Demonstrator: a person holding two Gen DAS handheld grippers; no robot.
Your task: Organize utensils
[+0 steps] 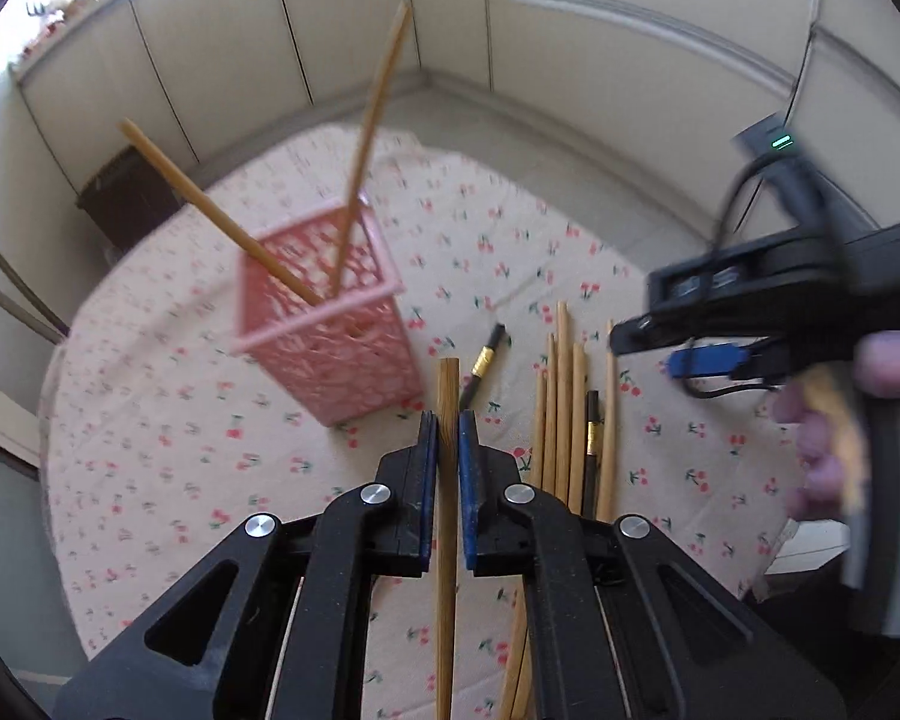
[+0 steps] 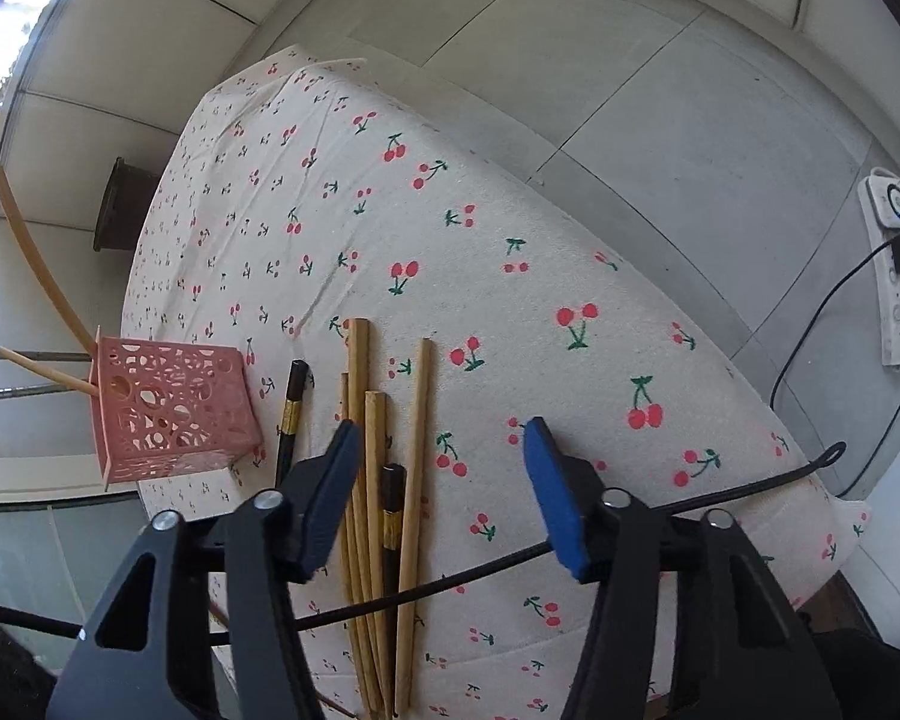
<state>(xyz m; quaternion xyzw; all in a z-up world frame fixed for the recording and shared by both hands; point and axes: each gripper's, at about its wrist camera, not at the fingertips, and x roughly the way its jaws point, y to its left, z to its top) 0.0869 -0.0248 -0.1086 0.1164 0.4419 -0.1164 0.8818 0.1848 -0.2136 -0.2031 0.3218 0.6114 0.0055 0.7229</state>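
Cherry-print tablecloth (image 2: 510,228) bears pink basket (image 2: 174,408), loose chopsticks (image 2: 417,450).

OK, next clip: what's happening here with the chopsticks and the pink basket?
A person with a handheld gripper in each hand is sorting chopsticks into the pink basket, which already holds two. The left gripper is shut on one wooden chopstick, held above the cherry-print tablecloth. The right gripper is open over the loose chopsticks lying on the cloth, nothing gripped. Two dark chopsticks also lie there.
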